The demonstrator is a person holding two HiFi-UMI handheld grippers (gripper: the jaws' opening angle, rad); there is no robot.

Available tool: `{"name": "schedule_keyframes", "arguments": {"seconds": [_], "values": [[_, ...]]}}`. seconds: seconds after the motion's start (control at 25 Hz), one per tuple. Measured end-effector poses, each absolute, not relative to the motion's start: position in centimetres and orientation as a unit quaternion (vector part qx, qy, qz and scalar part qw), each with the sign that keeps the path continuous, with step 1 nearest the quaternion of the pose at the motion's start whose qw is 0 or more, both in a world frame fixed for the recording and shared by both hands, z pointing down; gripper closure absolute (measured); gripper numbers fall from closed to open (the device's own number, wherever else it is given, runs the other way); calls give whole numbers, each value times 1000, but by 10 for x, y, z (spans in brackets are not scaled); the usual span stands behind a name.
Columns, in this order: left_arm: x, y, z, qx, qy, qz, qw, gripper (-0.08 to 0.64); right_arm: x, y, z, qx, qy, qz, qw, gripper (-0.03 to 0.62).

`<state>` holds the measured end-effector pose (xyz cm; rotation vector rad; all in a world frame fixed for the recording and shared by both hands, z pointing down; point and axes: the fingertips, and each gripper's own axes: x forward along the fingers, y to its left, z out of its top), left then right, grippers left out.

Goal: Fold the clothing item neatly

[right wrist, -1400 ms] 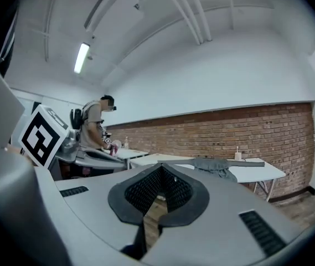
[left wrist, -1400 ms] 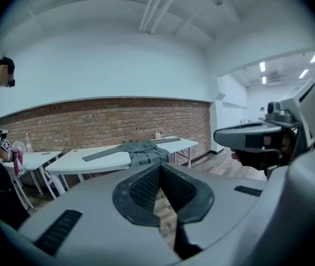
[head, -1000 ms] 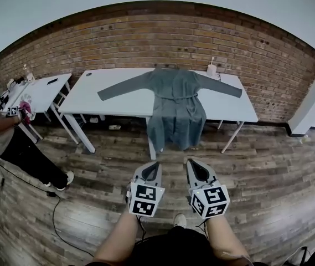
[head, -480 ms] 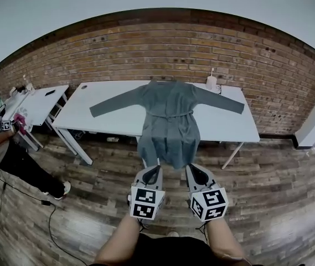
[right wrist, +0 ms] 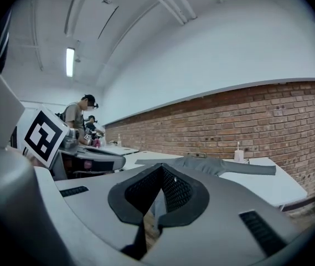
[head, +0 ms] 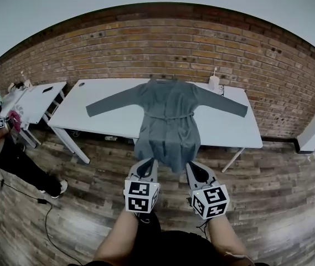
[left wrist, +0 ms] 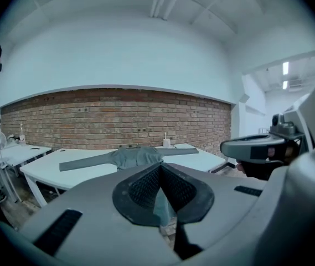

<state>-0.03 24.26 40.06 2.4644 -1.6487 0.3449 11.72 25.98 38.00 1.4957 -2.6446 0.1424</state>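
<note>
The left gripper (head: 149,163) and right gripper (head: 192,165) held their fingers closed and empty near the grey robe (head: 168,115) spread across the white surface (head: 104,112).

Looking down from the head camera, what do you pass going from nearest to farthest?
left gripper and right gripper side by side → hanging hem of the grey garment → white table → white bottle → brick wall

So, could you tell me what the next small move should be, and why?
Probably carry both grippers forward to the hanging hem and open them there. The grey garment lies spread on the white table, sleeves out, with its lower part draped over the front edge. The left gripper and right gripper are shut and empty, short of the cloth.
</note>
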Motion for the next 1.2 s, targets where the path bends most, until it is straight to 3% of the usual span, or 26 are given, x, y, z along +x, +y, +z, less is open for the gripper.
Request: {"name": "schedule_keyframes", "arguments": {"seconds": [0.36, 1.2], "values": [[-9, 163, 394, 823, -551, 120, 69, 571, 122, 187, 379, 515, -854, 58, 38, 600], [-90, -83, 422, 833, -522, 119, 140, 571, 27, -51, 400, 534, -837, 85, 83, 600]]}}
